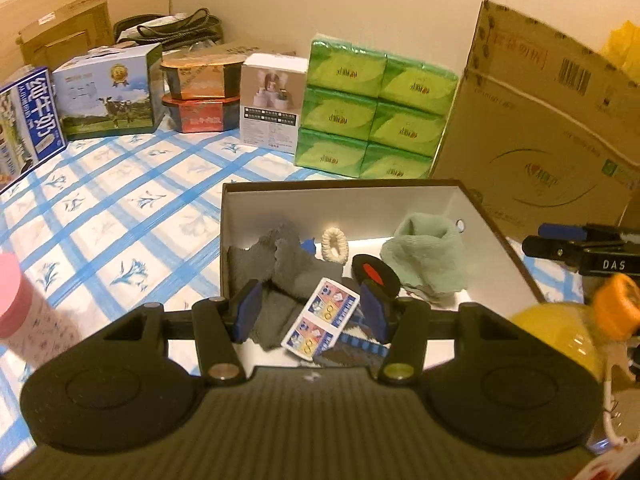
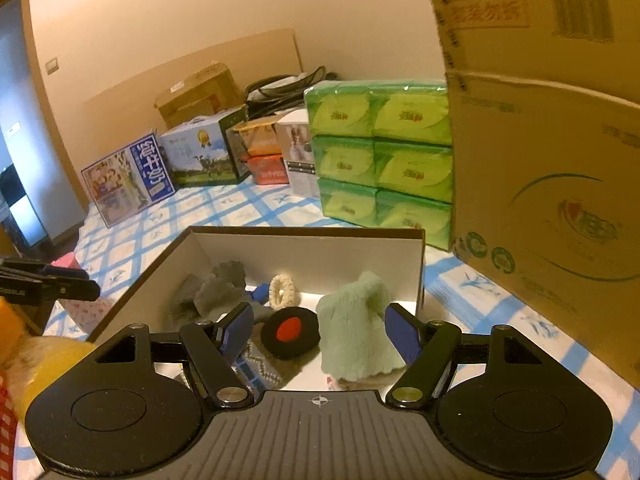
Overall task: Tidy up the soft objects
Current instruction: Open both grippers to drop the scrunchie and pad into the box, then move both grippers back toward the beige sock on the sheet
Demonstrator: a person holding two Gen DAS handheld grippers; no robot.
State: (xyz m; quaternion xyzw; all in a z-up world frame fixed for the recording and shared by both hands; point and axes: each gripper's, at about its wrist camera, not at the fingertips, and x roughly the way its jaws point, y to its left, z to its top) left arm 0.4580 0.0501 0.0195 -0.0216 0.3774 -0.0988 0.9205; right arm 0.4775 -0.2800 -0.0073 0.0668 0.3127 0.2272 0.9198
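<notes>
A: So, how far along with the soft things?

B: Mostly gathered, judging by the layout. Open shoe box (image 1: 490,220) at centre, white inside. Going left to right within it: grey cloth (image 1: 288,268) crumpled at nine o'clock, cream hair scrunchie (image 1: 335,243) toward twelve, black round pad with a red spot (image 1: 374,274) at centre, pale green fluffy cloth (image 1: 424,256) standing bunched at three. Printed card packet (image 1: 320,324) and a patterned knit piece (image 2: 260,368) lying at six, nearest the cameras.

A: And the grippers?

B: Left gripper (image 1: 310,312) hanging above the near edge, jaws apart, pads touching nothing. Right gripper (image 2: 320,334) likewise parted wide and empty, green cloth framed between the jaws but untouched.

A: Anything left outside?

B: Something yellow with an orange cap (image 1: 612,306) at three o'clock in the left wrist view; soft or not, cannot tell.

A: Surface and room?

B: Blue-and-white checked covering with a flower print (image 1: 120,208). Along the back, left to right: milk cartons (image 1: 28,120), stacked tins (image 1: 196,92), a white box (image 1: 272,100), green tissue packs (image 1: 376,112), a tall cardboard box (image 1: 540,128). Beige wall behind, warm dim light.
</notes>
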